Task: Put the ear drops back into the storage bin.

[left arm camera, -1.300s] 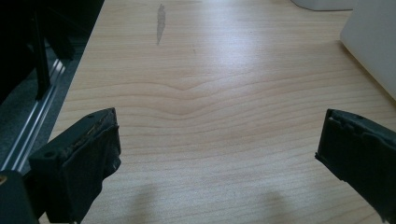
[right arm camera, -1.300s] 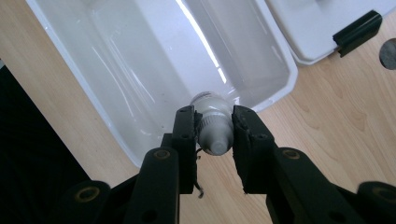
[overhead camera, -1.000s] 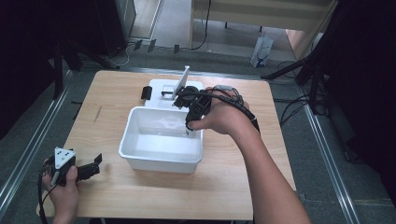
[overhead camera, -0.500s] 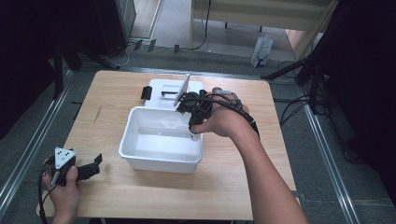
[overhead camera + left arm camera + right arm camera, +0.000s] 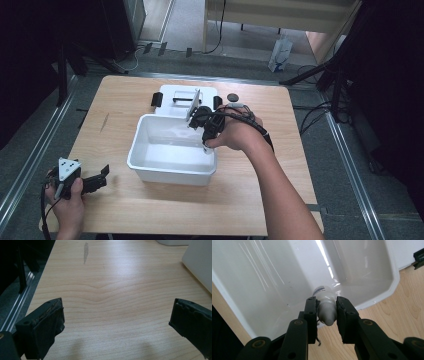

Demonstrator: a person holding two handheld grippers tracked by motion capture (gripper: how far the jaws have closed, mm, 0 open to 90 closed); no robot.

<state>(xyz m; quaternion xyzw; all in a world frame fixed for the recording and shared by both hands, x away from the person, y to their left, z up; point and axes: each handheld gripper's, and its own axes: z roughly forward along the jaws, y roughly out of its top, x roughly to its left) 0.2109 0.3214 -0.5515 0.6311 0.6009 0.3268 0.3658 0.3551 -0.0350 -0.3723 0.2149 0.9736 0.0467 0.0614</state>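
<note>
The right claw [image 5: 326,312] is clamped on the ribbed cap of a small white bottle [image 5: 325,303], at centre frame in the right gripper view, over the white tub's [image 5: 274,272] right-hand end; the bottle's label shows dark print too small to read; in the high view the right claw [image 5: 206,131] sits above the tub's [image 5: 170,172] upper right rim, mid-frame; the left claw [image 5: 102,176] rests on the tabletop [image 5: 120,100] at lower left, its jaws wide apart with nothing between them; the white lid [image 5: 177,95] lies just beyond the tub.
</note>
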